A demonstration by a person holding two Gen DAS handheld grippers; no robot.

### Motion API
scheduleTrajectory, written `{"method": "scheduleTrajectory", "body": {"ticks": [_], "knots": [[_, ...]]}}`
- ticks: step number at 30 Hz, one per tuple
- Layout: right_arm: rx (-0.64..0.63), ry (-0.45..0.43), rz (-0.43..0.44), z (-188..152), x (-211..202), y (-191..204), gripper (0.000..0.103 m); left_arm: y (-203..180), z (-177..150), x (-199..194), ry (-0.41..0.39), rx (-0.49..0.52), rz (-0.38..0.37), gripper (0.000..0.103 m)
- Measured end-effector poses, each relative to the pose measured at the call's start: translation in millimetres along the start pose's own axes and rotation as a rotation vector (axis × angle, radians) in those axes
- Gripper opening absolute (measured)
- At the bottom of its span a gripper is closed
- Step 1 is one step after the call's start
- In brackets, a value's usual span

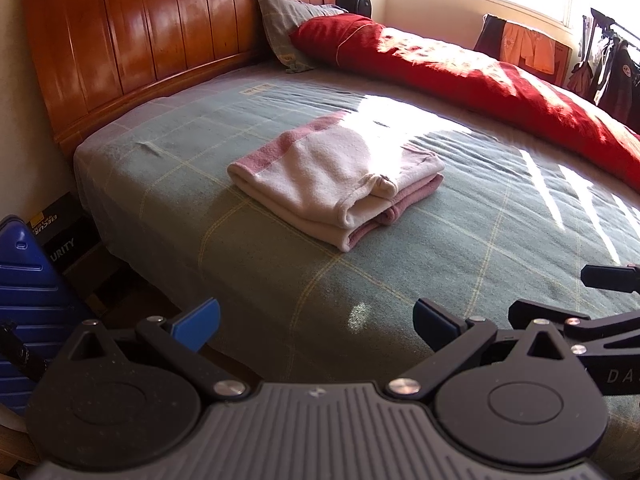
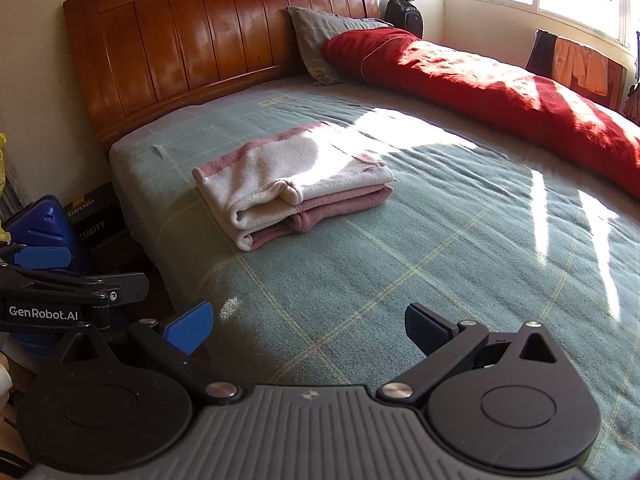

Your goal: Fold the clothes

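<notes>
A pink and cream garment (image 1: 336,178) (image 2: 292,190) lies folded in a neat stack on the green checked bed cover (image 1: 460,264) (image 2: 420,248), toward the headboard side. My left gripper (image 1: 316,326) hovers open over the near edge of the bed, well short of the garment, with nothing between its blue fingertips. My right gripper (image 2: 308,326) is also open and empty, held back from the garment at the bed's near edge. In the right wrist view the left gripper (image 2: 42,258) shows at the left edge, beside the bed.
A wooden headboard (image 1: 160,40) stands at the back left. A grey pillow (image 1: 288,28) and a red duvet (image 1: 480,76) run along the far side. A blue suitcase (image 1: 28,280) and a dark box (image 1: 68,232) sit on the floor left of the bed. Clothes (image 1: 524,46) hang by the window.
</notes>
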State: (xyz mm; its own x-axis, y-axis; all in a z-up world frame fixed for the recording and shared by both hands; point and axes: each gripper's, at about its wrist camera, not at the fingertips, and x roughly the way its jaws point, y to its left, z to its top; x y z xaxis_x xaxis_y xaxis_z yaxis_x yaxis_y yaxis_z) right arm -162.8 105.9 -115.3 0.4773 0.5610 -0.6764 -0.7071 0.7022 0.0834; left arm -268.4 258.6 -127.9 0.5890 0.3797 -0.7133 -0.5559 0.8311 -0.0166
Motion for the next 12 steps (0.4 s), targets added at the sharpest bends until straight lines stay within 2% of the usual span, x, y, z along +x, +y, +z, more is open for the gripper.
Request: {"method": "scheduleTrajectory", "body": {"ticks": [12], "knots": [[0.0, 0.005, -0.001, 0.0, 0.8, -0.1, 0.103, 0.2, -0.2, 2.6, 0.016, 0.002, 0.007, 0.102]]}}
